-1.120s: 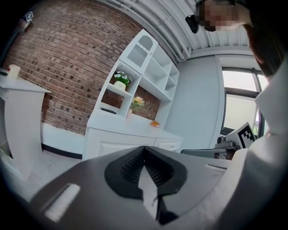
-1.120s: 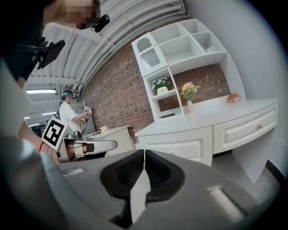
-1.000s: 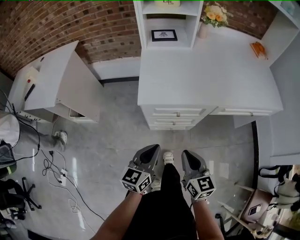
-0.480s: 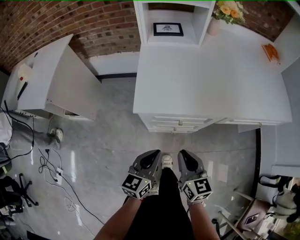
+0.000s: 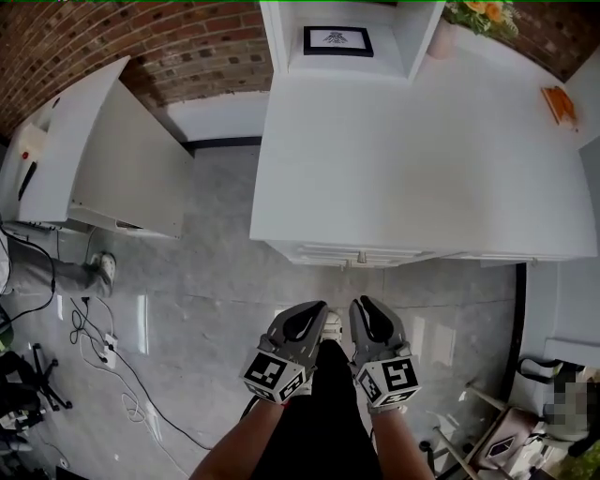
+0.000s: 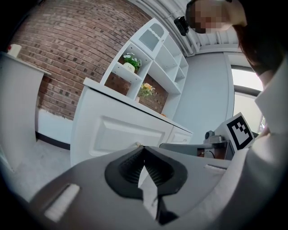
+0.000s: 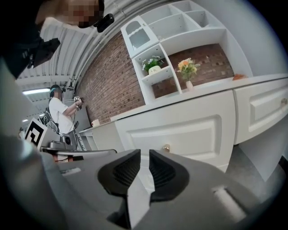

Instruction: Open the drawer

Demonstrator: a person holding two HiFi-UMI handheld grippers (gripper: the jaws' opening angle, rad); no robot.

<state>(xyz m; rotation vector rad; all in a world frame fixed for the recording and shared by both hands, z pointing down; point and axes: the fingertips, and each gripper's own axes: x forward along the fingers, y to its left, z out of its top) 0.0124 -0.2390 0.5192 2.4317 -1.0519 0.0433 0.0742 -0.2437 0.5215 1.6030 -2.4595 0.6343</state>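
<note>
The white desk (image 5: 403,159) has a stack of drawers under its front edge, the top drawer (image 5: 361,251) with a small brass knob (image 5: 361,258). Both grippers hang side by side over the floor, short of the drawers. My left gripper (image 5: 314,309) is shut with nothing in it; in the left gripper view its tips (image 6: 143,146) meet just before the drawer front (image 6: 123,134). My right gripper (image 5: 361,305) points at the same drawer; its jaws (image 7: 145,155) are opening with a narrow gap and nothing between them. The knob (image 7: 166,147) shows just right of them, apart.
A second white table (image 5: 94,159) stands at the left, with cables (image 5: 103,337) on the grey floor below it. A framed picture (image 5: 337,39), flowers (image 5: 483,14) and an orange thing (image 5: 560,101) sit on the desk. A chair (image 5: 506,441) is at bottom right. A person (image 7: 58,114) stands far off.
The desk has drawn closer and now hides most of the drawer fronts from above. Both grippers have moved toward the drawers and nearer each other.
</note>
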